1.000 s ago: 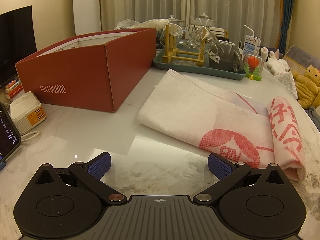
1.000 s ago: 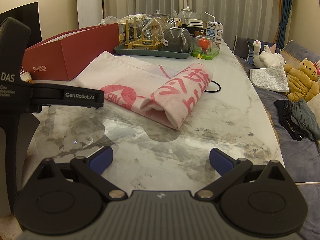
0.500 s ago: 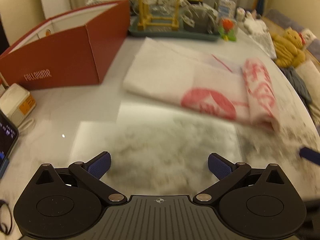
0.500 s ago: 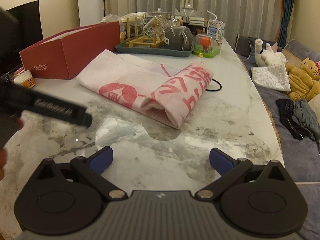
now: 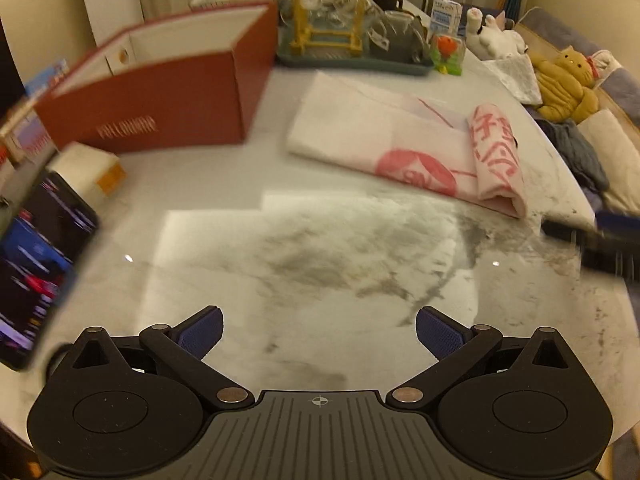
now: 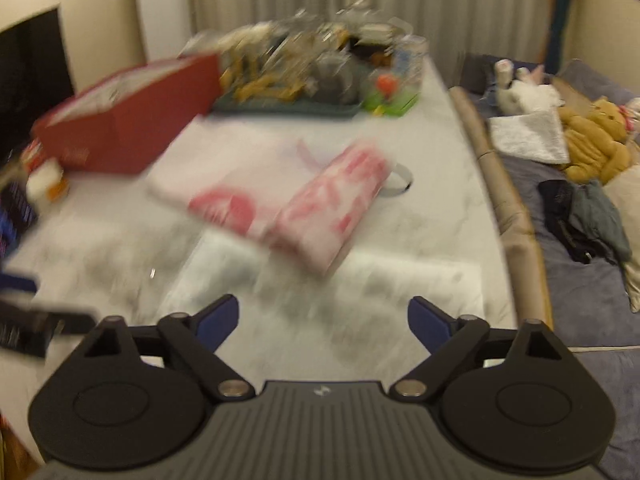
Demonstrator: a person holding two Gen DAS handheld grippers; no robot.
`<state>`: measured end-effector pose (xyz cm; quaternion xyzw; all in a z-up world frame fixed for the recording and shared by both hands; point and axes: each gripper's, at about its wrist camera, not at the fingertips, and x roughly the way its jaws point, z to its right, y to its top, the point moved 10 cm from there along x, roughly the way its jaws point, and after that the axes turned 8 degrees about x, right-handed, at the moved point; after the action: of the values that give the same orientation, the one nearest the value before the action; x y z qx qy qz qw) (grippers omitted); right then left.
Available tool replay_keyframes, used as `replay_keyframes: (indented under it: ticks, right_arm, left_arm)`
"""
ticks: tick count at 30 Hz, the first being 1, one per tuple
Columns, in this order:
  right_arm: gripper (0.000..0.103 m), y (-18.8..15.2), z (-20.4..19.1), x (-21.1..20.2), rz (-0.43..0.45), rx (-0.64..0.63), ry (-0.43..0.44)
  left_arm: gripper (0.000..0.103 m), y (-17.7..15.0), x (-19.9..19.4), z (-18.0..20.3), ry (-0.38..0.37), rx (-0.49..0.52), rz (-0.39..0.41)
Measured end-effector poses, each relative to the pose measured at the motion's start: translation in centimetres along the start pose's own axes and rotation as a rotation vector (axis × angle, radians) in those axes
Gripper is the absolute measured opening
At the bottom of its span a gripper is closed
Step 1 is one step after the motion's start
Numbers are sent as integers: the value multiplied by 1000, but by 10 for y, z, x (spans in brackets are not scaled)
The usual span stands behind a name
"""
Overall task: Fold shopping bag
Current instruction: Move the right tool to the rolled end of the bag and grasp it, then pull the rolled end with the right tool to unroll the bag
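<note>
Left tongs (image 5: 318,332) and right tongs (image 6: 323,322): both spread, holding nothing. Shopping bag (image 5: 384,140) flat on tabletop (image 5: 320,264), ahead-right of left tongs; rolled end (image 6: 332,208) nearer right tongs.

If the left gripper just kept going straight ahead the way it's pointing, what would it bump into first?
Probably the bare marble table, since the open left gripper tilts down at it. Skimming above it, the line runs near the shopping bag's left edge, towards the tray; depth is unclear.
</note>
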<state>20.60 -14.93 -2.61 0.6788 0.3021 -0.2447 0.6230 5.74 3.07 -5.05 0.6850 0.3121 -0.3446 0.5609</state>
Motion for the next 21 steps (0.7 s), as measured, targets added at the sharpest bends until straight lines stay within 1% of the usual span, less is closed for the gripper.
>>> replay_keyframes:
  ticks: [1,2,5,8,10,11,12,13,14,18,21]
  right_arm:
    - [84,14,2,1,15,15,-14]
    - [83,27,3,2,27,27,-28]
    - [82,43,-10,35,-26,-25,-84]
    - [81,58,-21,68,-81,-75,-139]
    - [81,47,-15,94,-145,-67,-131]
    - [76,45,-14,100,-149,-40,-112]
    - [64,46,-12,101,-138,-1,-84]
    - [38,42,-15,94,-140,-6,-34]
    - [22,38,-18,87,-142,-11,16]
    - [20,22,-28,56,-151,-32,217]
    - [20,9,-36,30,-157,-48,367]
  left_arm:
    - [103,1,-5,-3,14,9,6]
    - [103,2,-10,-4,24,17,13]
    - [103,4,-23,-4,60,62,43]
    - [103,5,-35,-4,69,111,58]
    - [103,3,-40,-7,71,115,57]
    - [103,1,-41,-9,68,110,55]
    - [103,0,-44,-12,62,100,60]
    - [103,-1,-46,-15,56,89,64]
    - [103,-1,-47,-18,48,73,74]
    - [103,9,-57,-22,15,34,138]
    - [103,18,-62,-14,-10,58,195]
